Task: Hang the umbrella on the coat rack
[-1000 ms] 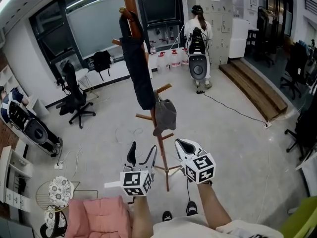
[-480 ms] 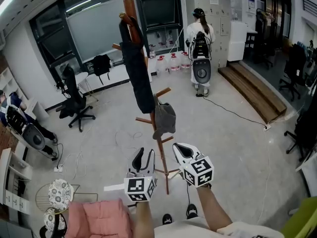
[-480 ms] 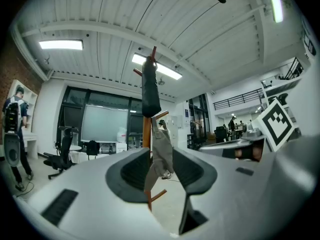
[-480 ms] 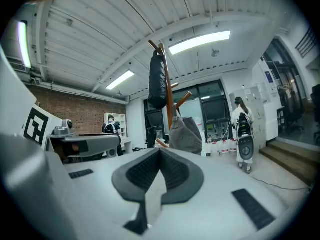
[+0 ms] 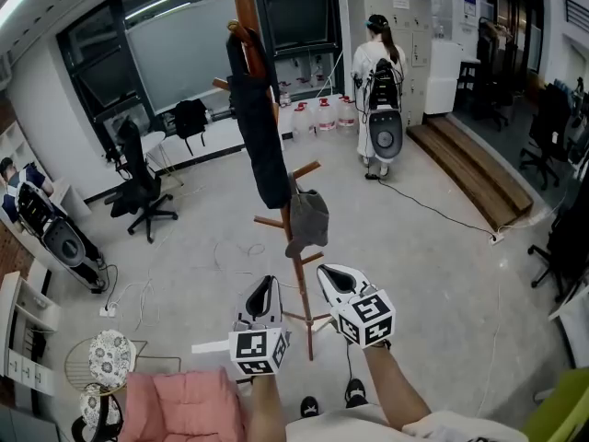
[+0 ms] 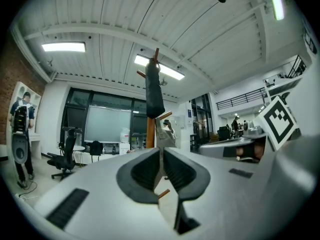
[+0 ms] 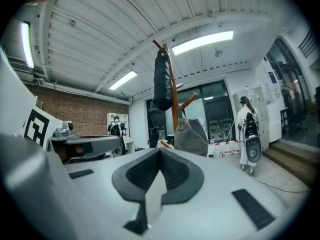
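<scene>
The dark folded umbrella (image 5: 259, 127) hangs from a top peg of the wooden coat rack (image 5: 296, 274), straight down along the pole. It also shows in the left gripper view as the umbrella (image 6: 154, 91) and in the right gripper view as the umbrella (image 7: 162, 84). A grey bag (image 5: 307, 219) hangs on a lower peg. My left gripper (image 5: 261, 285) is low, just left of the rack's pole; its jaws have just been closing and now stand shut with nothing between them (image 6: 161, 151). My right gripper (image 5: 333, 273) is just right of the pole, shut and empty (image 7: 160, 153).
A person with a backpack rig (image 5: 378, 72) stands at the back by water jugs (image 5: 322, 113). An office chair (image 5: 138, 187) is at the left, a pink cushion (image 5: 184, 401) near my feet, a wooden platform (image 5: 471, 168) at the right. A cable (image 5: 442, 212) crosses the floor.
The left gripper's jaws went from wide open to shut, empty. The person at the back stepped slightly to the right. Both grippers stayed in place.
</scene>
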Motion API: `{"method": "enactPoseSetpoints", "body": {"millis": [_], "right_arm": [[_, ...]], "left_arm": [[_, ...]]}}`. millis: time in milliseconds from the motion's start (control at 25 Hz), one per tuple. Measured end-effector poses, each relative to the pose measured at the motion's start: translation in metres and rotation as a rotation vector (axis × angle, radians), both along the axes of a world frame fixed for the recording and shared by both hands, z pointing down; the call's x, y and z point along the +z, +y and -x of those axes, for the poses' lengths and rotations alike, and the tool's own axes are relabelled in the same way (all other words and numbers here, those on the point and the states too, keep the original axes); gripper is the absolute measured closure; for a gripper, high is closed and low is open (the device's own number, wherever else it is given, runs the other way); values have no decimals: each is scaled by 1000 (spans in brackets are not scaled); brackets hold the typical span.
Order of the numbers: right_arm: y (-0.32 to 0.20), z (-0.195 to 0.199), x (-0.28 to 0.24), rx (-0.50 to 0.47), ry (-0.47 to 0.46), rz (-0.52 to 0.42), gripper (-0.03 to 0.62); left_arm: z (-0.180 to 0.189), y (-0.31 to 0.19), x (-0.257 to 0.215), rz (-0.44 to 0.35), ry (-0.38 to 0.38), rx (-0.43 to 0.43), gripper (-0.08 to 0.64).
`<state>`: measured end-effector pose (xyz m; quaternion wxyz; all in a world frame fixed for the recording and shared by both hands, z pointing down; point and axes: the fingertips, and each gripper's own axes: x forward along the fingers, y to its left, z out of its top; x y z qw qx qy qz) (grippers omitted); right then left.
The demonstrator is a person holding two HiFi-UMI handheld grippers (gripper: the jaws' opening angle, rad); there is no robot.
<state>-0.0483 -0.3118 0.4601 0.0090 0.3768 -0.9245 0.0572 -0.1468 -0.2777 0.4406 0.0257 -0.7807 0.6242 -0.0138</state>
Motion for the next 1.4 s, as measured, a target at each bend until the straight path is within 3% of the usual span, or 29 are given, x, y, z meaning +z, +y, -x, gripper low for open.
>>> {"method": "enactPoseSetpoints", "body": {"millis": [1400], "right_arm": [[-7,-1,1,4,10,-9,589]], "left_arm": [[12,-8,11,18,19,-28,552]]}}
